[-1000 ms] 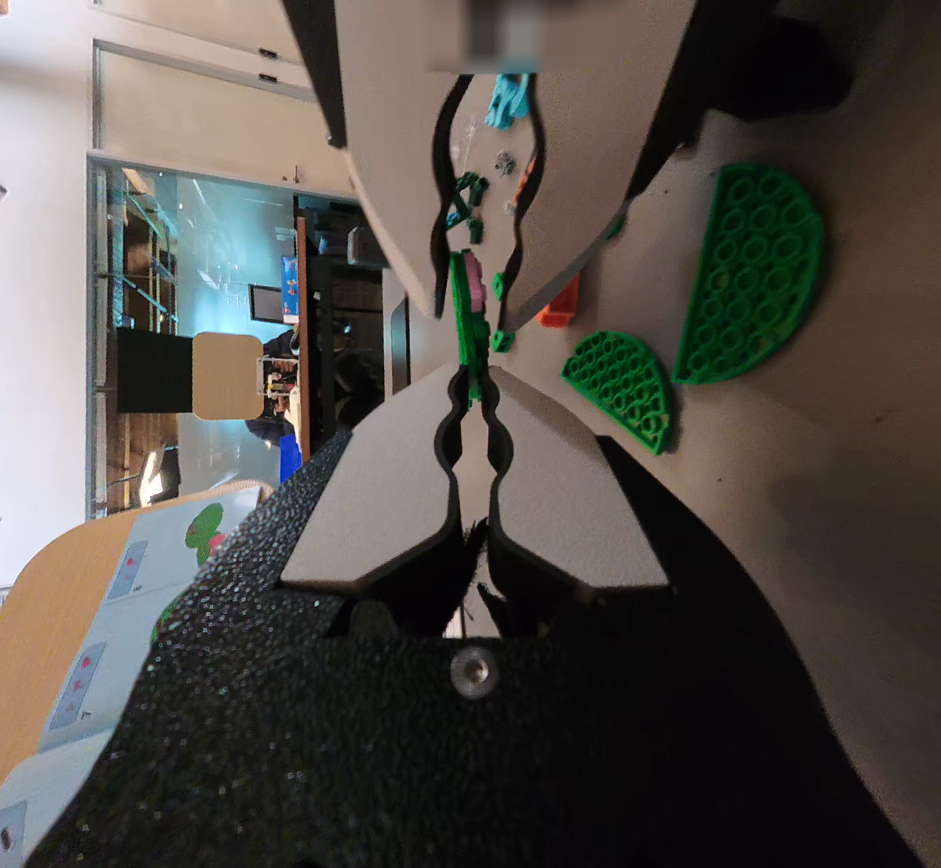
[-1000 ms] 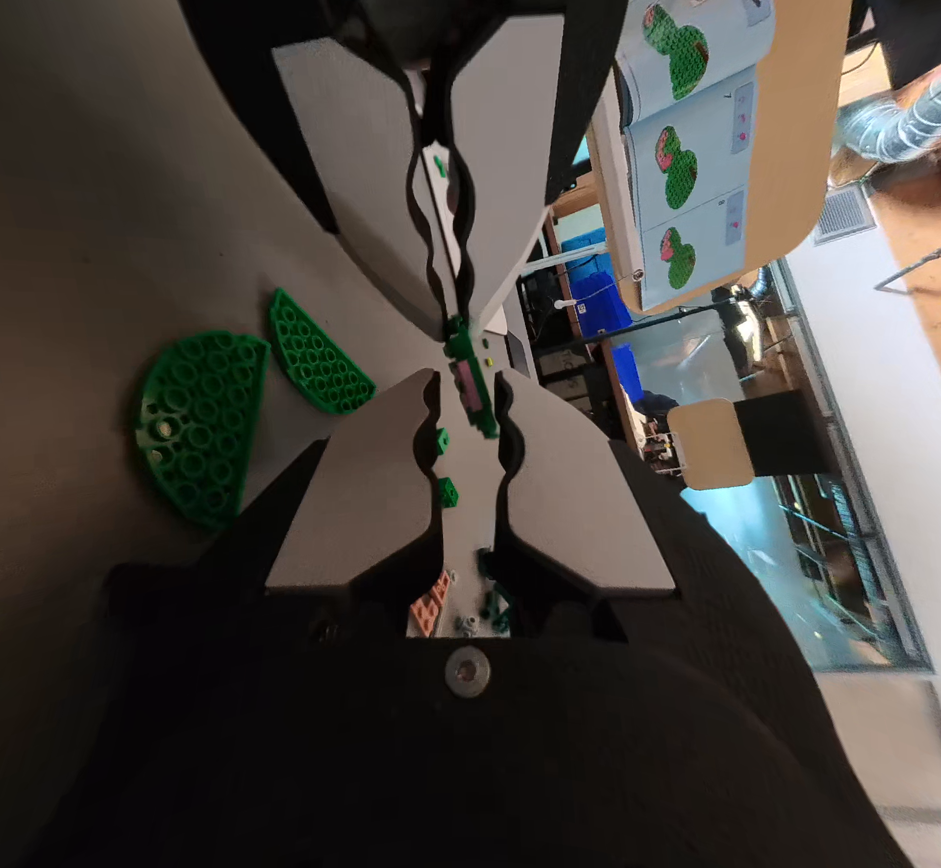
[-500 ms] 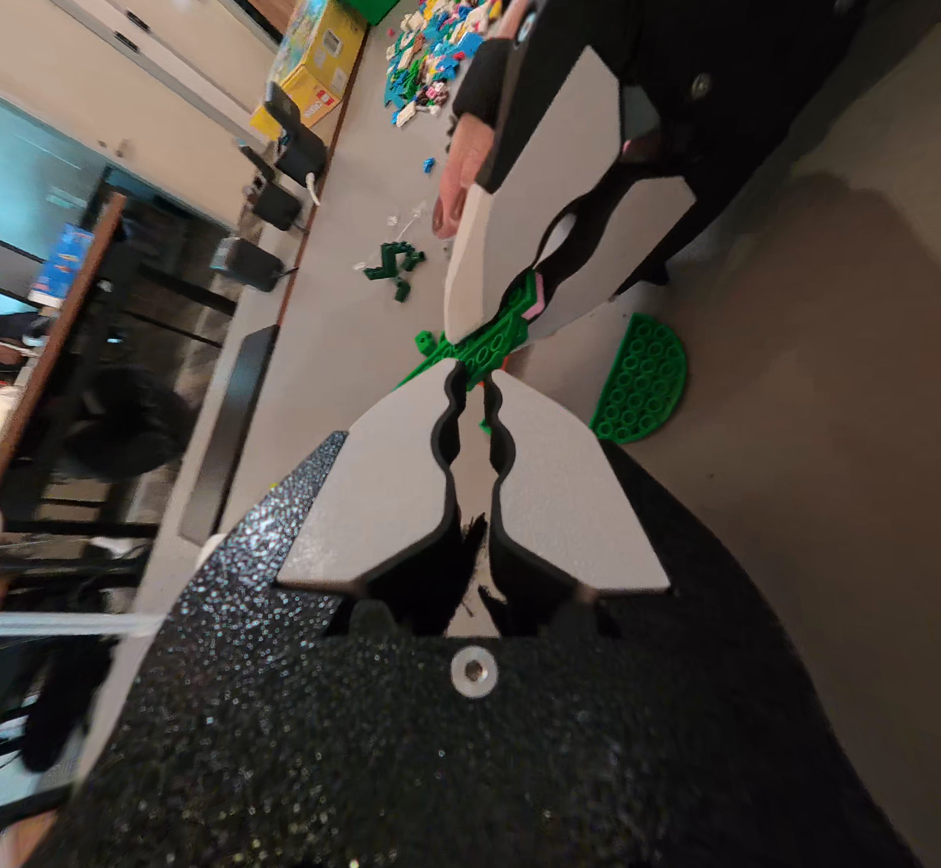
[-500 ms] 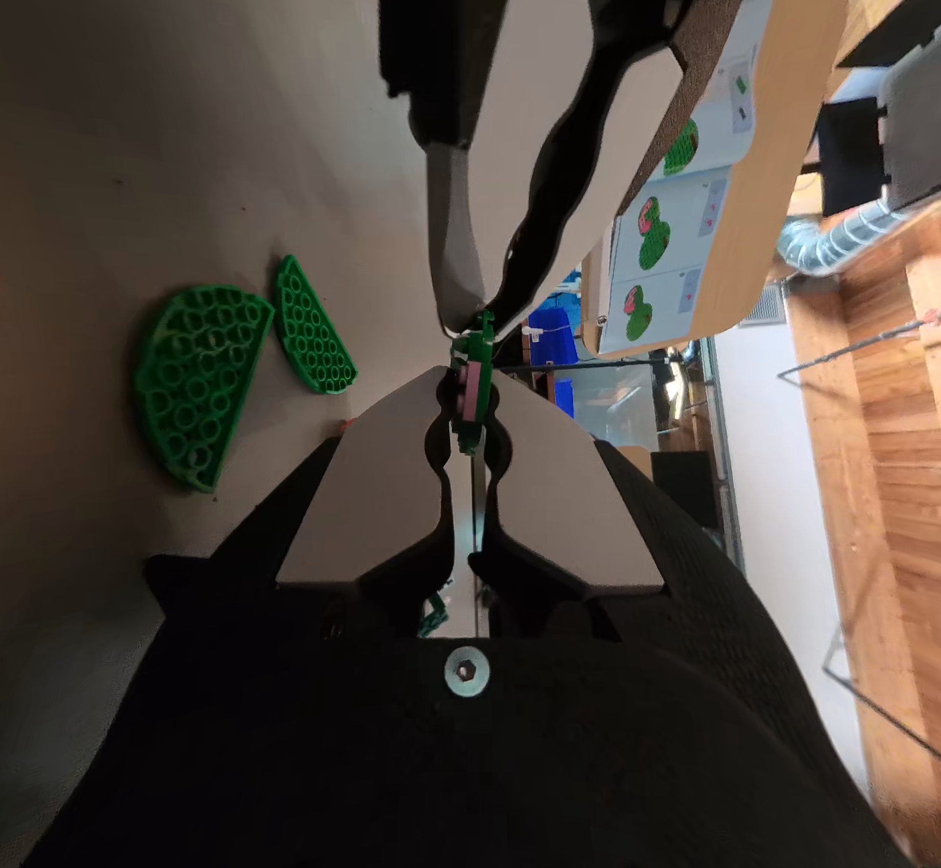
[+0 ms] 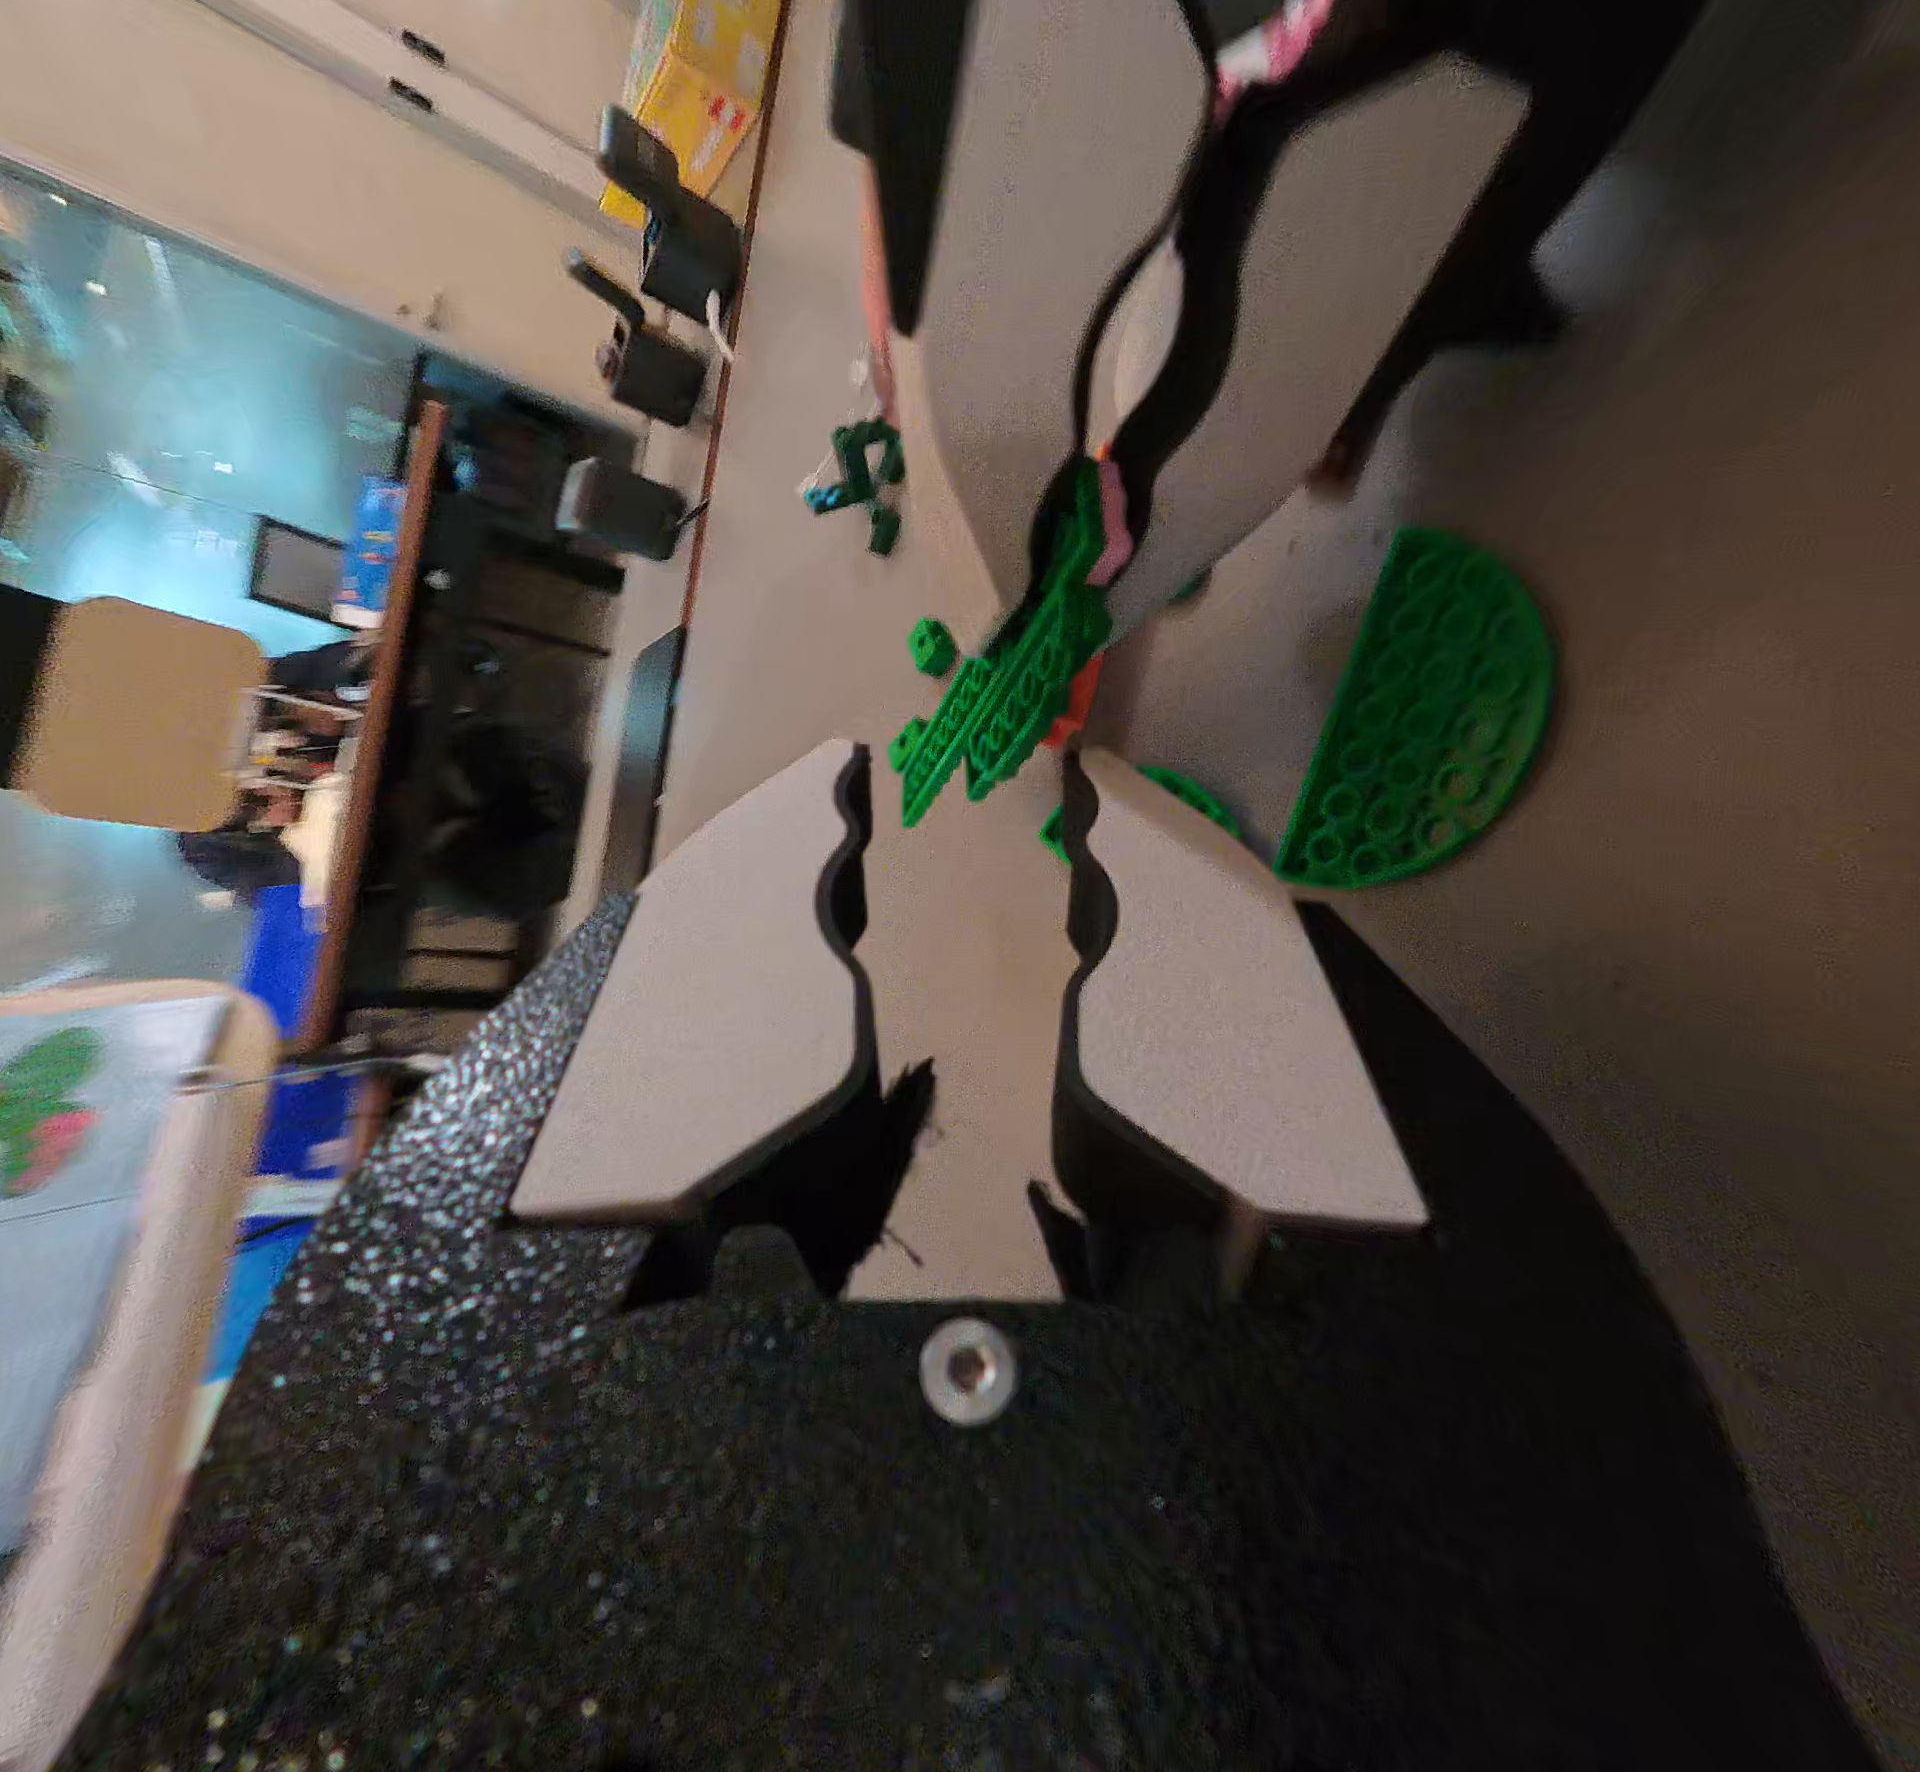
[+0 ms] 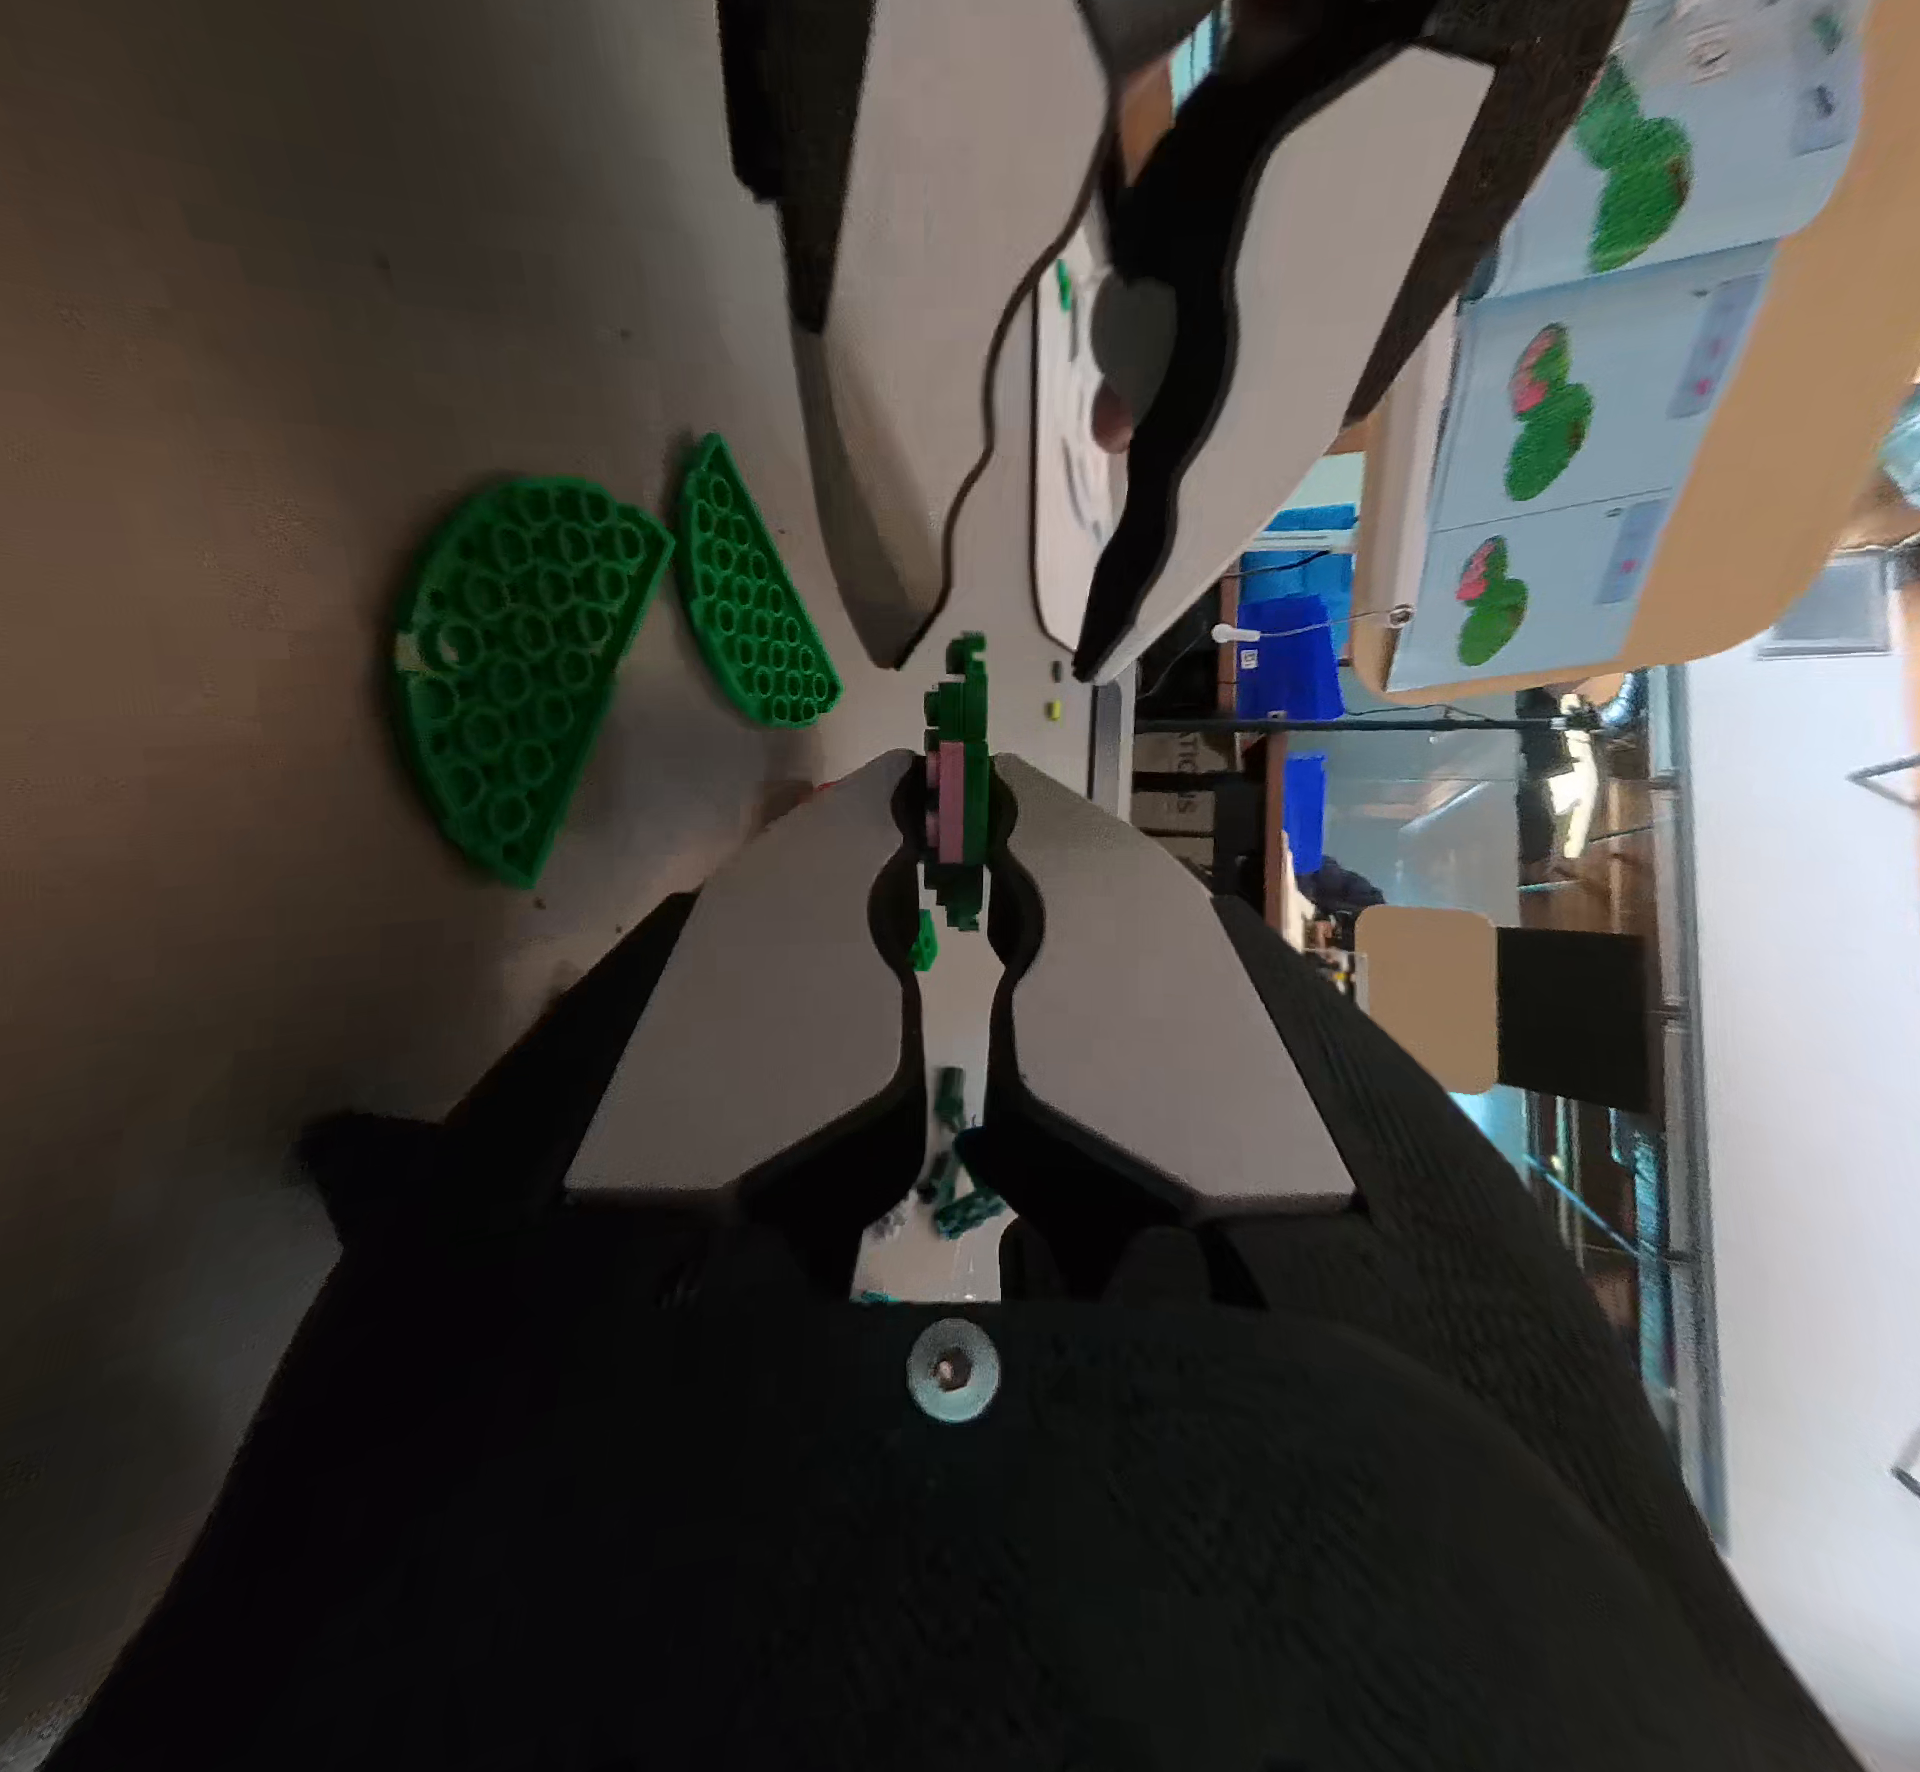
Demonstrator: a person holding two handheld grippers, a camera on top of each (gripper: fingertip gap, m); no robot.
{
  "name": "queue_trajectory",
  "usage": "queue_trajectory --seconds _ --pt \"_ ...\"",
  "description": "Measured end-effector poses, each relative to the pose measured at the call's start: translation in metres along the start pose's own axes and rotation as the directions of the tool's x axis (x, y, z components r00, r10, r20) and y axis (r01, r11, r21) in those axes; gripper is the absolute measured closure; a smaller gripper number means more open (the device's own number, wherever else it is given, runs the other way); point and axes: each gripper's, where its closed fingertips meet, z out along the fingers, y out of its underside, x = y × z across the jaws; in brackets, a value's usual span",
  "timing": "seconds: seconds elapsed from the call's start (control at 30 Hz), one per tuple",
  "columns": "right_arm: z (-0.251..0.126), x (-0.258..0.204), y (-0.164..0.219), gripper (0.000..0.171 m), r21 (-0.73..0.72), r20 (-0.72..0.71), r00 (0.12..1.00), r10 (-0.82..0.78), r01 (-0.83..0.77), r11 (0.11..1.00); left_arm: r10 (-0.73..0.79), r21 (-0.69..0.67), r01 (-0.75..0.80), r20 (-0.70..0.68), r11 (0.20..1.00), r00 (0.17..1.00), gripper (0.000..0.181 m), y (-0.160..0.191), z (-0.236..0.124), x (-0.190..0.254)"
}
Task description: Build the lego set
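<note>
In the right wrist view my right gripper (image 6: 954, 772) is shut on a flat green lego assembly with a pink brick on it (image 6: 958, 818), held edge-on above the table. In the left wrist view the assembly (image 5: 1003, 683) hangs from the right gripper (image 5: 1091, 559), and its lower end reaches just ahead of my left fingertips. My left gripper (image 5: 964, 772) is open and empty; its pads do not touch the assembly. It also shows open in the right wrist view (image 6: 987, 662). A large half-round green plate (image 5: 1423, 714) (image 6: 509, 673) and a smaller one (image 6: 753, 600) lie on the table.
A small green stud (image 5: 932, 647), an orange piece (image 5: 1070, 714) and dark green loose pieces (image 5: 862, 475) lie on the grey table (image 5: 1714, 579). An open instruction booklet (image 6: 1558, 372) stands on a wooden board. A yellow box (image 5: 707, 29) sits far off.
My right gripper closed on the assembly while the left still held it. Since then my left gripper has opened and let go, so only the right holds it.
</note>
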Motion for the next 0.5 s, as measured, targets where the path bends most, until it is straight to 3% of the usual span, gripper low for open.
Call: queue_trajectory --seconds 0.1,0.23,0.4,0.5 --pt "0.0017 -0.0026 -0.0008 0.165 -0.033 0.018 1.000 -0.002 0.003 0.999 0.137 -0.084 -0.133 0.049 0.988 0.989 0.154 0.0027 0.0053 0.0027" --pt "0.0024 -0.0005 0.0030 0.165 -0.088 0.015 1.000 0.012 -0.011 0.996 0.189 -0.108 -0.180 0.075 0.978 0.979 0.172 -0.0003 0.0092 0.0050" --pt "-0.0009 0.0036 0.0033 0.165 -0.103 0.018 0.999 0.027 -0.025 0.994 0.190 -0.093 -0.181 0.098 0.979 0.977 0.174 -0.0049 0.0079 0.0018" --pt "-0.0016 -0.0033 0.0014 0.165 -0.077 0.040 0.998 -0.043 0.046 0.996 0.218 -0.111 -0.213 0.037 0.971 0.975 0.175 -0.0032 0.0075 0.0098"
